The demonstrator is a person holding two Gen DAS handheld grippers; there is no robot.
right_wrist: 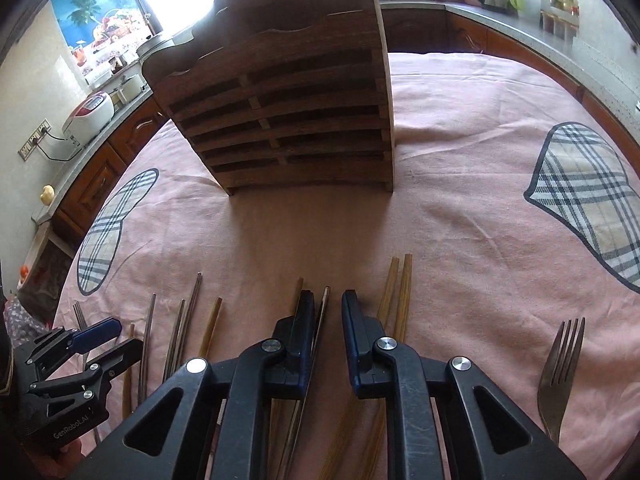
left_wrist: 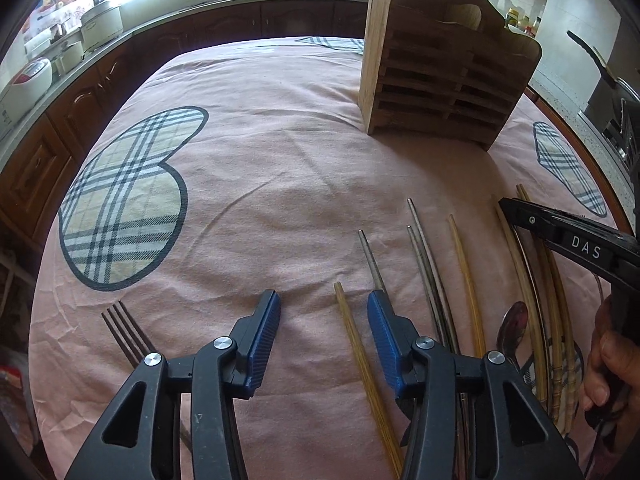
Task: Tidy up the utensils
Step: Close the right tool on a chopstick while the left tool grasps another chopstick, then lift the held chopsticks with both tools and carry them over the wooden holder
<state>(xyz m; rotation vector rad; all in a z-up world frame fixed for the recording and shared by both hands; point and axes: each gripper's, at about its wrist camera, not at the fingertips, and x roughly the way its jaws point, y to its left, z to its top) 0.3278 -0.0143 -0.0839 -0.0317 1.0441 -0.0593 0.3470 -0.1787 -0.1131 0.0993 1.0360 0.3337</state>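
A wooden slatted utensil holder (left_wrist: 440,76) stands upright at the far side of the pink tablecloth; it also shows in the right wrist view (right_wrist: 288,120). Several bamboo and metal chopsticks lie in a row near me. My left gripper (left_wrist: 324,312) is open over a bamboo chopstick (left_wrist: 360,360), empty. My right gripper (right_wrist: 327,308) is partly open, with a metal chopstick (right_wrist: 320,320) lying between its jaws on the cloth, not clamped. A fork (left_wrist: 128,332) lies to the left, another fork (right_wrist: 560,368) to the right. A spoon (left_wrist: 514,324) lies among the chopsticks.
The pink tablecloth (left_wrist: 280,200) has plaid heart patches (left_wrist: 128,200). Kitchen counters with a rice cooker (right_wrist: 88,116) and pots ring the table. The right gripper's body (left_wrist: 580,244) shows at the right of the left wrist view; the left gripper's body (right_wrist: 68,372) at lower left of the right wrist view.
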